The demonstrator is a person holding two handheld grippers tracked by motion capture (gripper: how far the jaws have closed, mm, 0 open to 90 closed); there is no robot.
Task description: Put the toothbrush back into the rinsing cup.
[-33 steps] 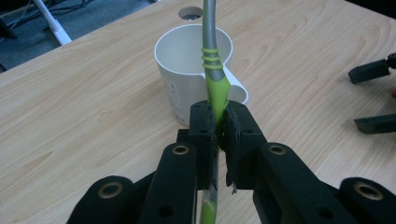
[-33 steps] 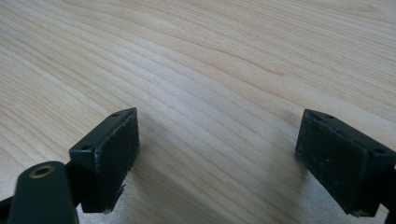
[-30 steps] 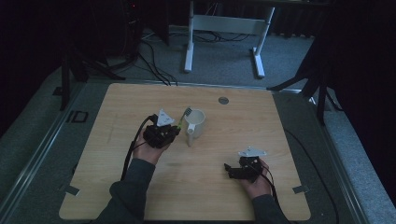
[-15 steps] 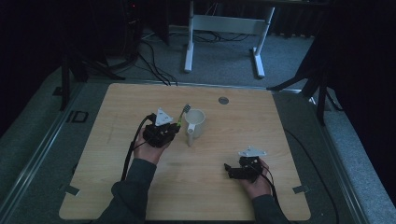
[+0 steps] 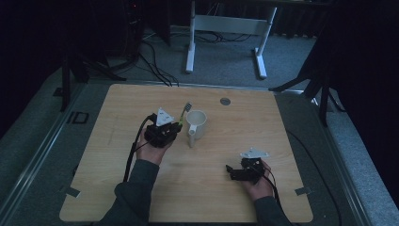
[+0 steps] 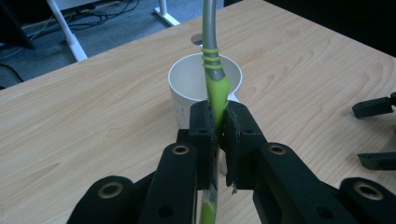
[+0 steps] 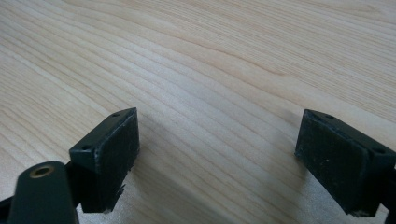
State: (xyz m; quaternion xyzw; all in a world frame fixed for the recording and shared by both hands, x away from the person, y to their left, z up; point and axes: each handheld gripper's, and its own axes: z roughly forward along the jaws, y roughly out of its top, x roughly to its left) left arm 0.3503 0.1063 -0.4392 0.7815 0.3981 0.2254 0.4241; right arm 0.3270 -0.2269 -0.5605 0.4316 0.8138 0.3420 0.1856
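A white mug stands upright near the middle of the wooden table, its handle toward the person. My left gripper is shut on a green and grey toothbrush, just left of the mug. In the left gripper view the toothbrush runs up between the pads, its grey neck crossing the mug's open rim. My right gripper rests low at the front right, pointing left. Its pads stand wide apart over bare wood with nothing between them.
A small round grommet sits in the table's far edge. A white desk frame and cables lie on the floor behind the table. Tape marks hold the front corners. The right gripper's jaw tips show at the left gripper view's right edge.
The left gripper with the toothbrush has shifted slightly, the brush head now standing a little closer to the mug's rim. The right gripper has stayed still.
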